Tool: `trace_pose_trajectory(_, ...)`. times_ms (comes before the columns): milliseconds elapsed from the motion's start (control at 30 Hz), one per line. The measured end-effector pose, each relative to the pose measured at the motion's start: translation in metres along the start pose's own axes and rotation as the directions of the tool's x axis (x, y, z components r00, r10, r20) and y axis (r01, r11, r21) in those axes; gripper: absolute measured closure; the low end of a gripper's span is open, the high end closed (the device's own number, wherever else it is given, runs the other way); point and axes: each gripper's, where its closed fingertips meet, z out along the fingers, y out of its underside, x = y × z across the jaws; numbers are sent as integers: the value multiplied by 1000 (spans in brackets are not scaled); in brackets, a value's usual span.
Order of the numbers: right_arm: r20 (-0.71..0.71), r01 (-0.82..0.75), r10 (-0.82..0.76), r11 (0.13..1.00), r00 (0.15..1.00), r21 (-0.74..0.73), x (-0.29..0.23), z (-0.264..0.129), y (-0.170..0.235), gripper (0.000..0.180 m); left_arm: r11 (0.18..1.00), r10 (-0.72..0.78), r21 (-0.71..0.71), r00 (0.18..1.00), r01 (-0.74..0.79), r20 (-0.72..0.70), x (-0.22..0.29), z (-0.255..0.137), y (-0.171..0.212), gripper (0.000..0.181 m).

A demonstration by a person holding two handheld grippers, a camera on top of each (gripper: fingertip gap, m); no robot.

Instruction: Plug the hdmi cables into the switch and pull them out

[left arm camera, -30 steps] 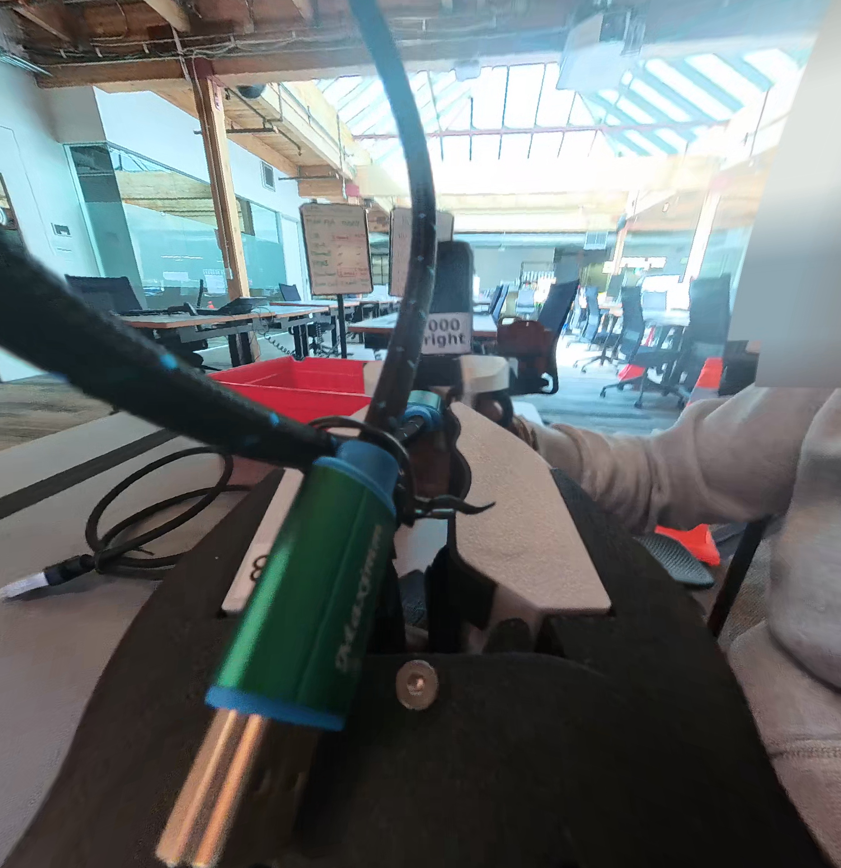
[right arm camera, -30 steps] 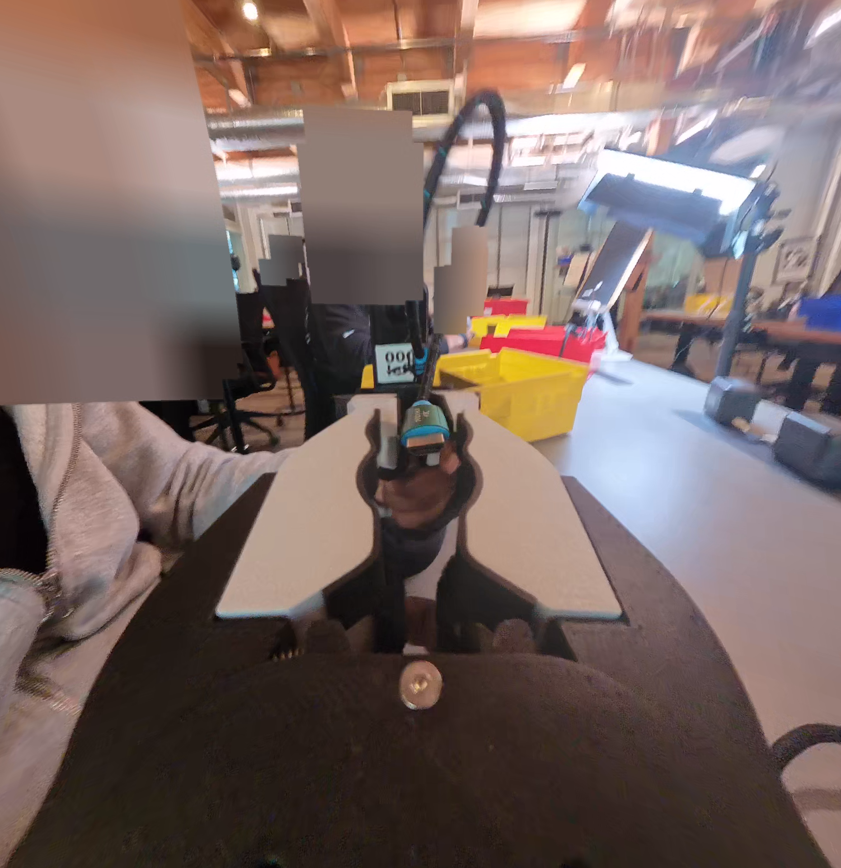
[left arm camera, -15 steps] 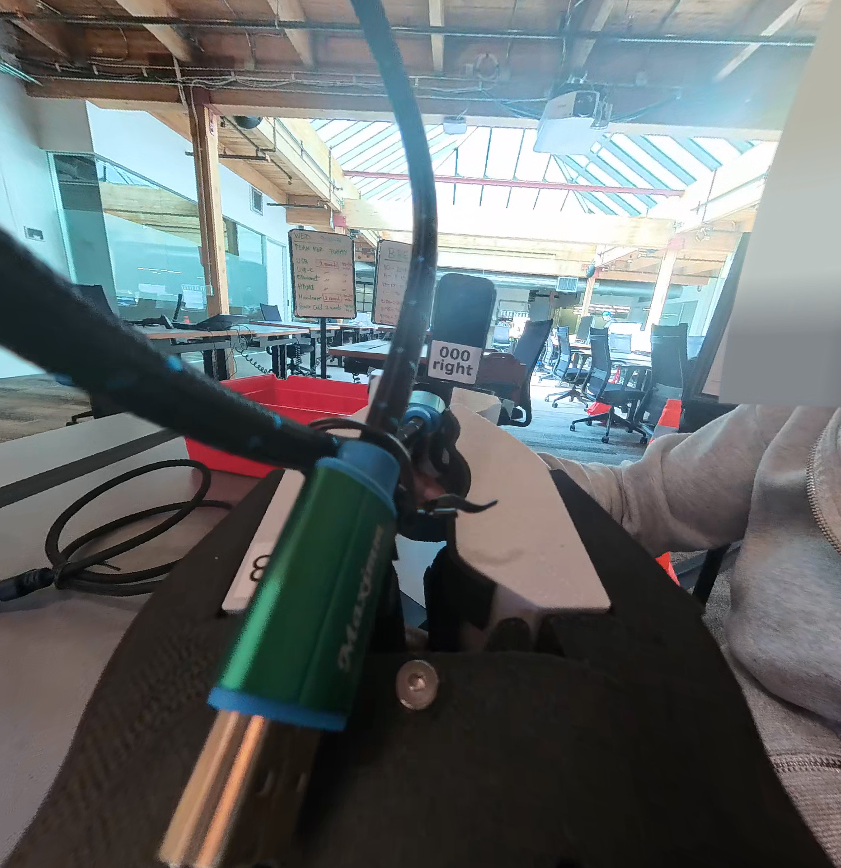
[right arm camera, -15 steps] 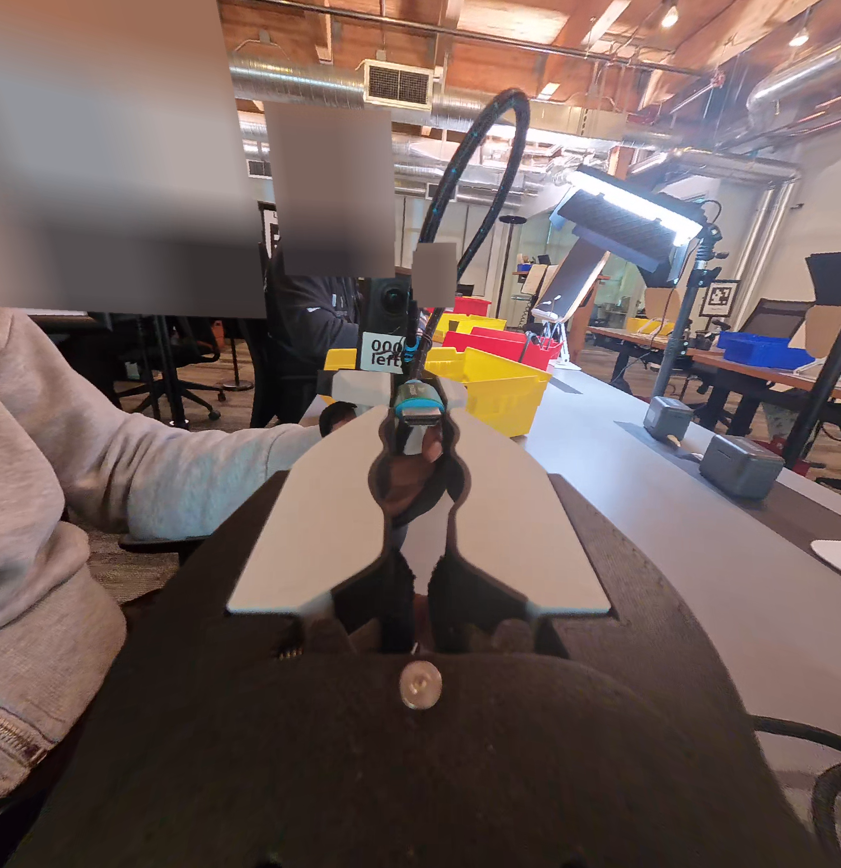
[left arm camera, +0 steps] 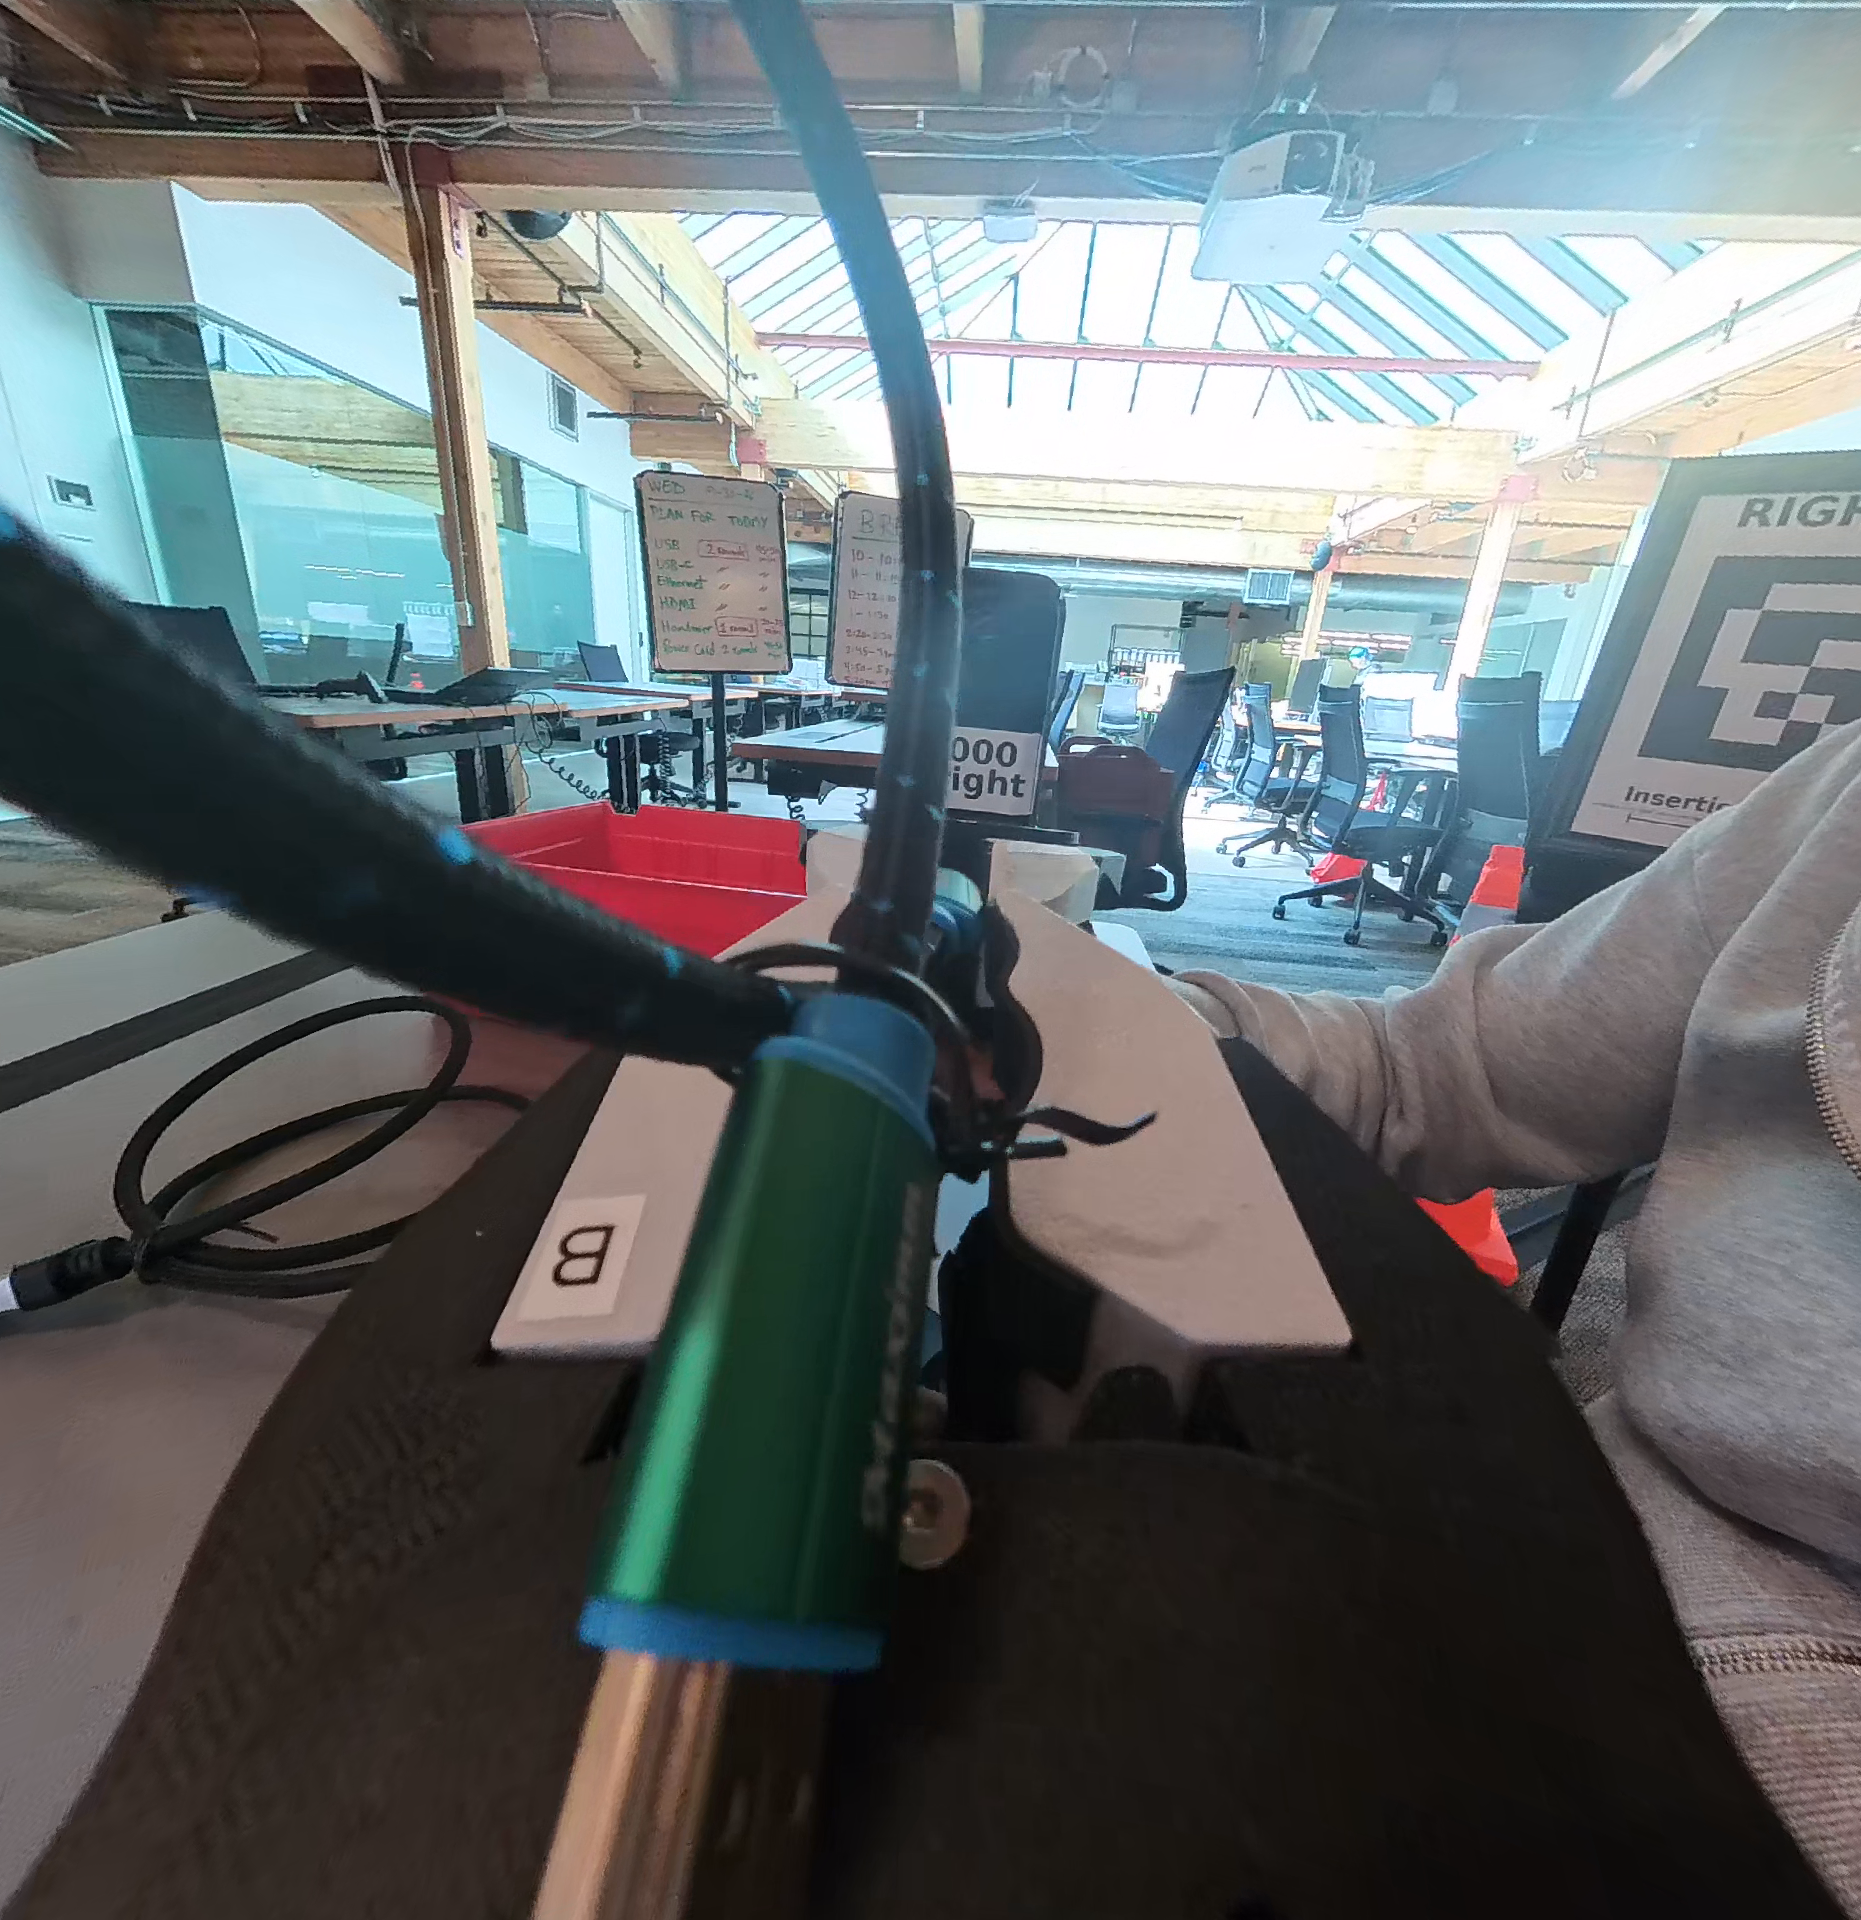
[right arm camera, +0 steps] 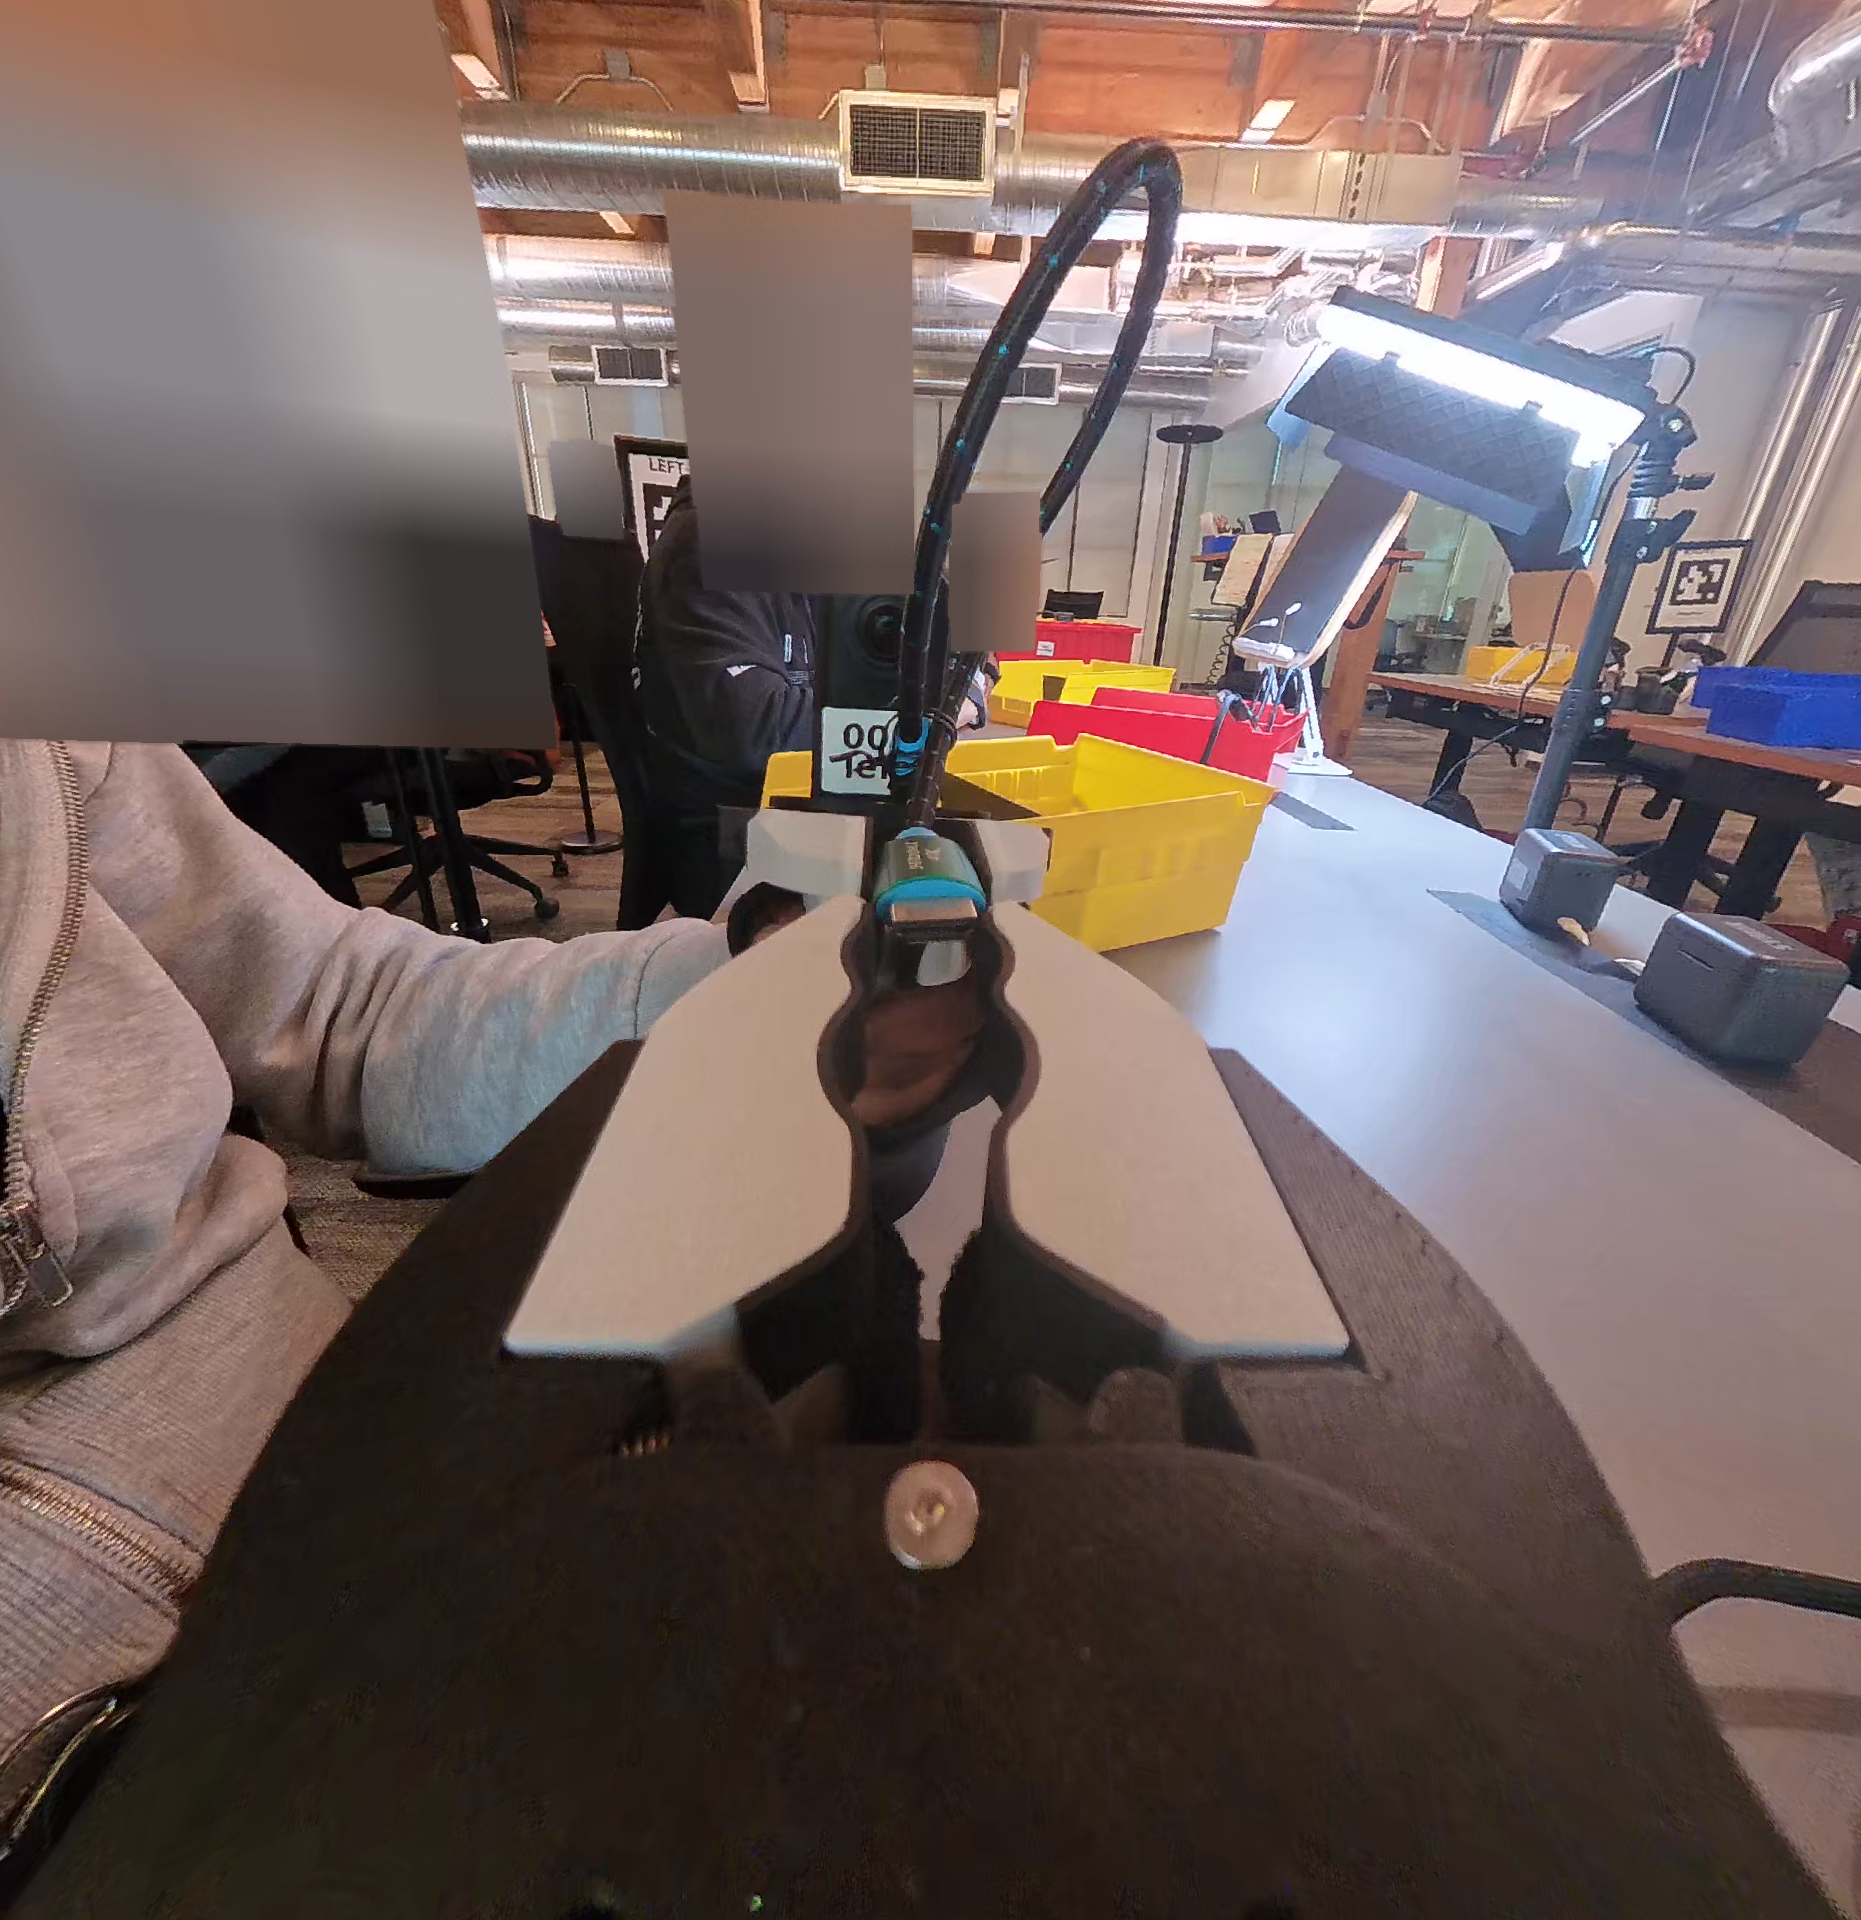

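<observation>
A black braided HDMI cable (right arm camera: pixel 1061 270) arcs up between my two grippers, which face each other. One green plug with blue collars (right arm camera: pixel 926 878) sits at the meeting tips. My left gripper (left arm camera: pixel 957 935) is shut on its body; its white fingers (right arm camera: pixel 801 847) flank it in the right wrist view. My right gripper (right arm camera: pixel 928 925) is closed on the plug's metal end. The cable's other green plug (left arm camera: pixel 760 1351) lies loose over my left gripper, metal end toward the camera. No switch is clearly in view.
Grey table (right arm camera: pixel 1425 1143) with two small grey boxes (right arm camera: pixel 1736 997) at its right. Yellow bins (right arm camera: pixel 1144 842) and a red bin (left arm camera: pixel 645 873) stand behind. A coiled black cable (left arm camera: pixel 282 1143) lies left. A light panel on a stand (right arm camera: pixel 1466 416). Grey sleeve (right arm camera: pixel 438 1018).
Both grippers have swung and tilted together, so the room shifts behind them. The plug stays between the two sets of tips. The loose plug has not slid.
</observation>
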Motion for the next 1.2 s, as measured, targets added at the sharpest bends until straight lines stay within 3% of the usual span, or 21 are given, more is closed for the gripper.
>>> trace_pose_trajectory(33,2,-3,3,1000,1000,-2,0,0,0,161,1000,1,-2,1000,-1,0,0,0,0,161)
trace_pose_trajectory(233,-3,4,-4,999,1000,-33,3,-2,3,160,1000,13,-22,1000,-13,14,-2,1,3,160)
trace_pose_trajectory(333,-113,77,-82,996,990,-42,17,-9,-8,133,995,51,-96,989,-38,141,-22,0,14,160)
trace_pose_trajectory(400,-192,141,-153,987,969,-73,27,-14,-20,131,990,74,-135,980,-49,185,-30,-2,19,160)
trace_pose_trajectory(533,-146,222,-276,926,950,-304,21,8,-21,131,974,112,-213,978,-73,175,-29,2,32,160)
trace_pose_trajectory(633,-47,180,-224,878,974,-444,14,41,-4,122,961,138,-257,981,-100,137,-23,6,41,159)
trace_pose_trajectory(700,-30,126,-159,874,987,-469,16,62,4,129,957,147,-269,982,-111,117,-20,7,44,159)
trace_pose_trajectory(767,-6,125,-144,874,990,-470,19,74,9,151,950,152,-287,984,-119,95,-17,7,47,160)
trace_pose_trajectory(833,-4,146,-166,876,986,-459,23,80,9,155,948,140,-303,985,-103,103,-19,7,50,160)
trace_pose_trajectory(1000,-161,225,-328,861,931,-456,40,78,-1,157,954,119,-288,988,-87,94,-17,8,48,160)
trace_pose_trajectory(1200,-165,156,-349,729,922,-667,46,77,20,156,918,200,-362,978,-164,64,-14,10,62,160)
